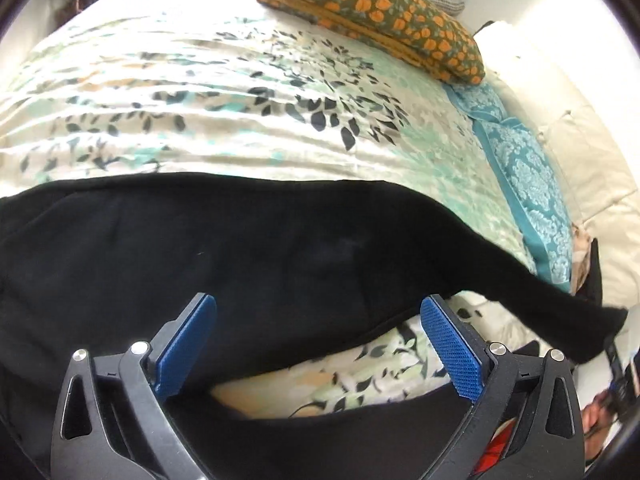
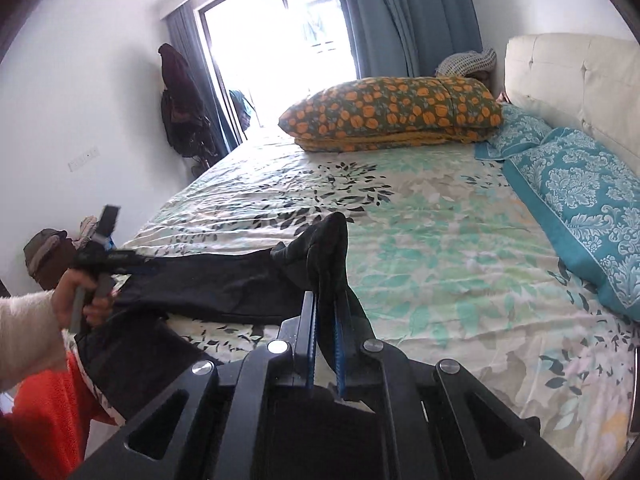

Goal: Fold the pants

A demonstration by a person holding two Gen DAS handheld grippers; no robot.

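Two tools share the work, and the risk lies in their uneven hold. The right tool [image 2: 326, 320] is pinched on a bunched end of the black pants [image 2: 224, 284], lifting it off the bed [image 2: 460, 248]. The left tool [image 1: 316, 344] hangs spread wide over the cloth, gripping nothing. If the right one pulls on alone, the fabric will likely drag and twist, or slip from the thin bite. In the right view the left hand [image 2: 78, 300] holds its tool low at the bed's edge, forearm level; the pants lie stretched along the near side.
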